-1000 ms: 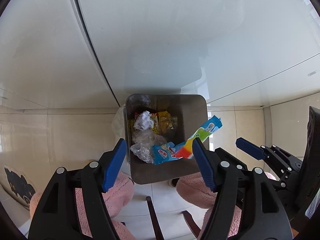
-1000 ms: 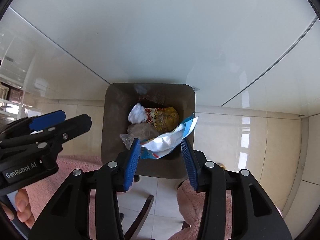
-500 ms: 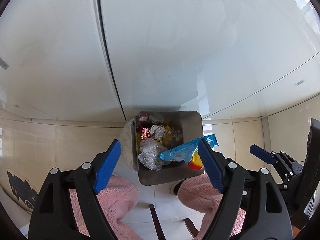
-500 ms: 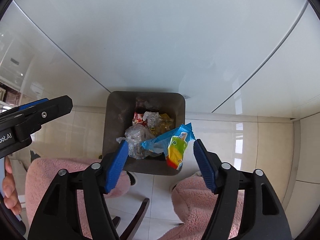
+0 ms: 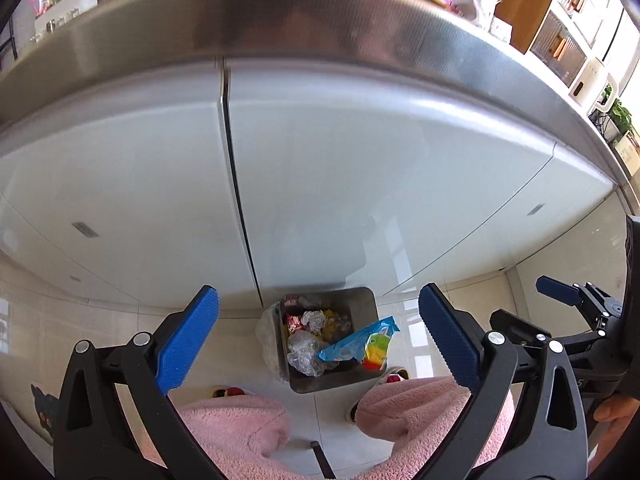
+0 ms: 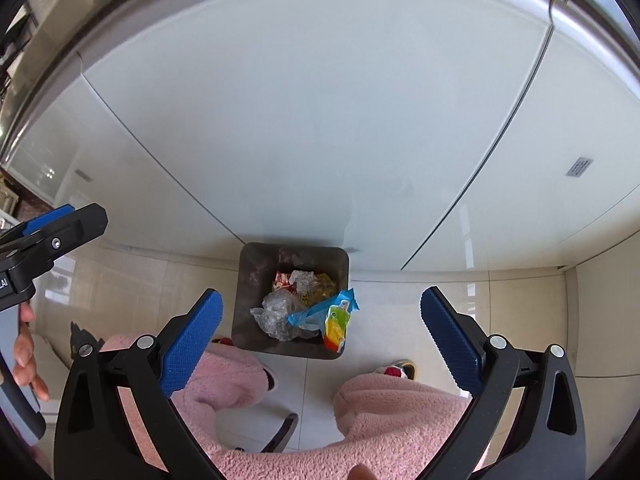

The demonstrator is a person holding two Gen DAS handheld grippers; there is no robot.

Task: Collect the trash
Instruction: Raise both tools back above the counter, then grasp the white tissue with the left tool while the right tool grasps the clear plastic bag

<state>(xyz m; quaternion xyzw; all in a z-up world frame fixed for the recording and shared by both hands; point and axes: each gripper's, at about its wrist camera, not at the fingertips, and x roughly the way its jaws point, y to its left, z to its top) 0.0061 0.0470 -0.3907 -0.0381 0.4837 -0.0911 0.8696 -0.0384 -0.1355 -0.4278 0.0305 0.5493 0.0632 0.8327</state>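
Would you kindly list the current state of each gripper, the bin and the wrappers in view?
left gripper: open, nothing between its pads; jaws have just been opening.
right gripper: open, empty; jaws have just been opening.
trash bin: upright on the floor, no lid on it, partly filled.
blue wrapper: lying on the trash, draped over the bin's rim.
clear plastic wrap: crumpled, inside the bin.

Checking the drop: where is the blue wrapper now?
In both wrist views the blue wrapper lies atop the trash in the dark bin, draped over its right rim beside the crumpled clear plastic.
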